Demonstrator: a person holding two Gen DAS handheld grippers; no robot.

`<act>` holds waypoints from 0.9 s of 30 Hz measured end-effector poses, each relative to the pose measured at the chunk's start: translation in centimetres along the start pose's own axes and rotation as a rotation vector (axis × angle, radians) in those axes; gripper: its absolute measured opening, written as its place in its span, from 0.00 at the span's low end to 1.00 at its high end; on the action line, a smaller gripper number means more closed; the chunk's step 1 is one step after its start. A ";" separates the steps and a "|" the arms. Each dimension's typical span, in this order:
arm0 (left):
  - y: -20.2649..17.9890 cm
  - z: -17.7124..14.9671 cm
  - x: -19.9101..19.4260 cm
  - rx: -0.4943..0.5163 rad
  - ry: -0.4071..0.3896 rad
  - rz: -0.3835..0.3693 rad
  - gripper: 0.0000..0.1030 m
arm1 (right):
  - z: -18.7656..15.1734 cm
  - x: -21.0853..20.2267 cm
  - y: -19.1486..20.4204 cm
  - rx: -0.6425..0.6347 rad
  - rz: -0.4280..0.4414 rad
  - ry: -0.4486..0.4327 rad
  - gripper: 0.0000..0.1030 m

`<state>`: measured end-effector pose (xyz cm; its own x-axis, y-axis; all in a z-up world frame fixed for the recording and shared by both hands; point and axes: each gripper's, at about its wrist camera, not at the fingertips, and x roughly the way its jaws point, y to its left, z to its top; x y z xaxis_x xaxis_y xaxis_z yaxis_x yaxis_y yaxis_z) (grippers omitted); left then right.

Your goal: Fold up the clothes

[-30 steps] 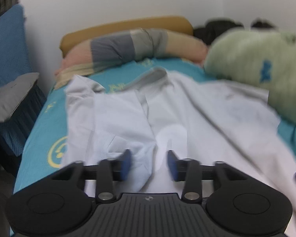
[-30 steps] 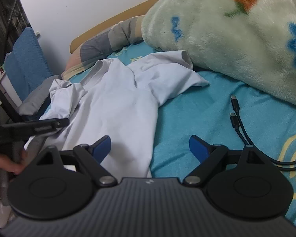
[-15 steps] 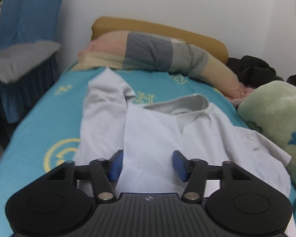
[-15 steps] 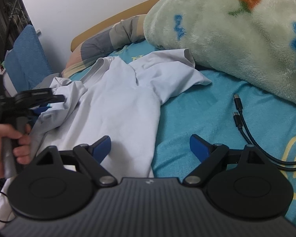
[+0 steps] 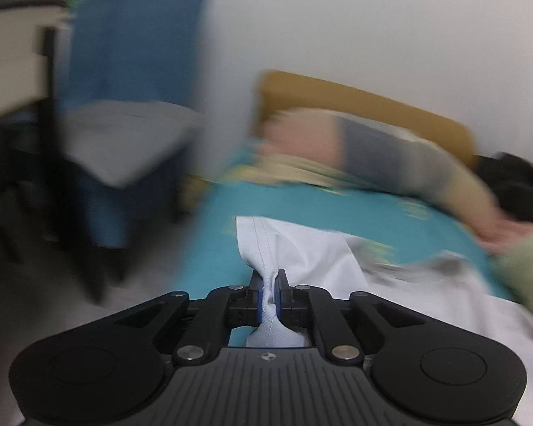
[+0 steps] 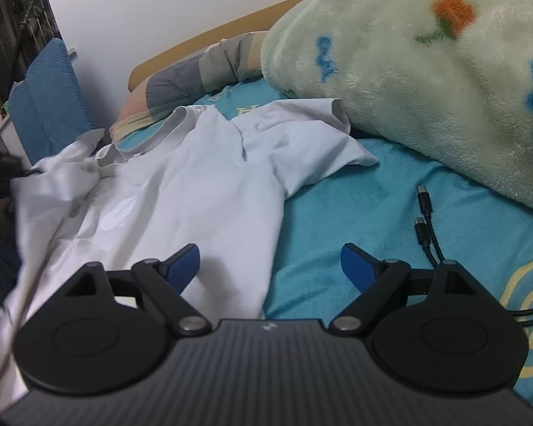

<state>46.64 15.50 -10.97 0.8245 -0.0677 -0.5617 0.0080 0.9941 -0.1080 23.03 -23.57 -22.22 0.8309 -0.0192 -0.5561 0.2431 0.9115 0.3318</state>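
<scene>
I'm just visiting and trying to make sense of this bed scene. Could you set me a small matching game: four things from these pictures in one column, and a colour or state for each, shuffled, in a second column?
Things:
1. left gripper
2. right gripper
3. fleece blanket
4. cables

States:
A. pale green with blue and orange patterns, heaped on the bed
B. black, lying on the teal sheet
C. fingers wide apart, nothing between them
D. fingers pinched on a stitched edge of the white shirt

Pairs: 1-D, 2-C, 3-A, 4-B
</scene>
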 end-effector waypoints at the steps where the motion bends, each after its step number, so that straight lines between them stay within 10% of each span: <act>1: 1.7 0.6 -0.1 -0.007 -0.009 0.057 0.06 | 0.0 0.1 0.0 -0.003 -0.001 0.002 0.85; 4: 6.6 0.7 0.8 -0.045 0.001 0.282 0.08 | 0.0 0.2 0.2 -0.017 0.002 0.002 0.85; 6: 9.9 -0.7 1.1 -0.154 0.032 0.305 0.13 | 0.0 0.4 0.4 -0.024 0.007 0.004 0.85; 12: 15.9 -7.6 -0.5 -0.501 0.114 0.184 0.72 | -0.1 0.6 0.4 -0.019 0.012 0.010 0.85; 19: 18.6 -15.5 -3.4 -1.033 0.215 -0.185 0.73 | -0.3 0.3 0.5 -0.027 0.014 0.011 0.85; 27: 15.1 -16.0 -5.4 -0.961 0.240 -0.275 0.74 | -0.5 0.3 0.7 -0.037 0.009 0.011 0.85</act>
<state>33.28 29.47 -22.71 0.7269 -0.4027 -0.5562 -0.3640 0.4609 -0.8094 23.25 -22.74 -22.53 0.8274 -0.0063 -0.5616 0.2163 0.9263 0.3084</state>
